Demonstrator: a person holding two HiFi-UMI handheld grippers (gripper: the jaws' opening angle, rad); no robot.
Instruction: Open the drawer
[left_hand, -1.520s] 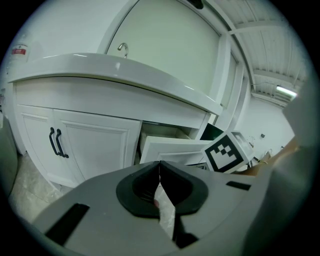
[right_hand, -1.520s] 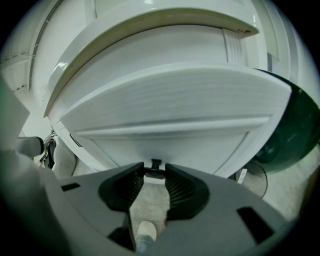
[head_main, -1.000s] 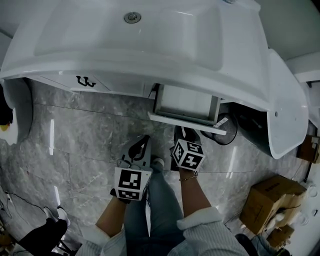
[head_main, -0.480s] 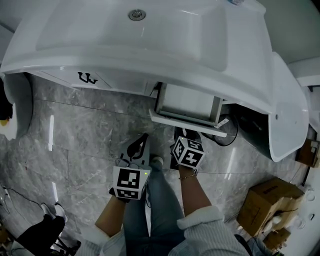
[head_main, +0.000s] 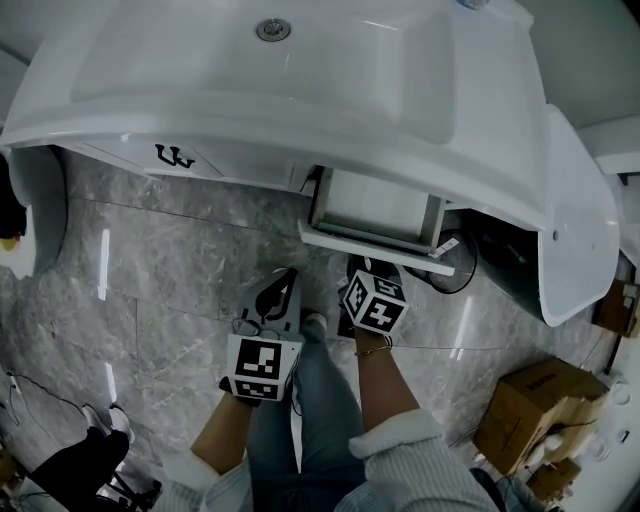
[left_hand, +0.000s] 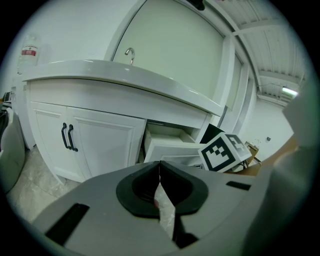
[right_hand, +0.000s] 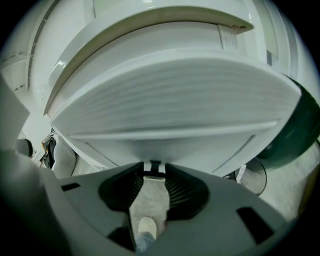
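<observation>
Jaws of my right gripper (right_hand: 155, 174) stand apart, the small black handle (right_hand: 155, 164) of the white drawer (right_hand: 165, 105) between their tips. My left gripper (left_hand: 160, 166) is pinched together, empty.

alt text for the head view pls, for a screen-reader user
Looking steeply down at a white sink vanity whose drawer is pulled partly out. The right gripper is at the drawer front, and the left gripper is beside it over the grey marble floor. A cardboard box sits at lower right.
</observation>
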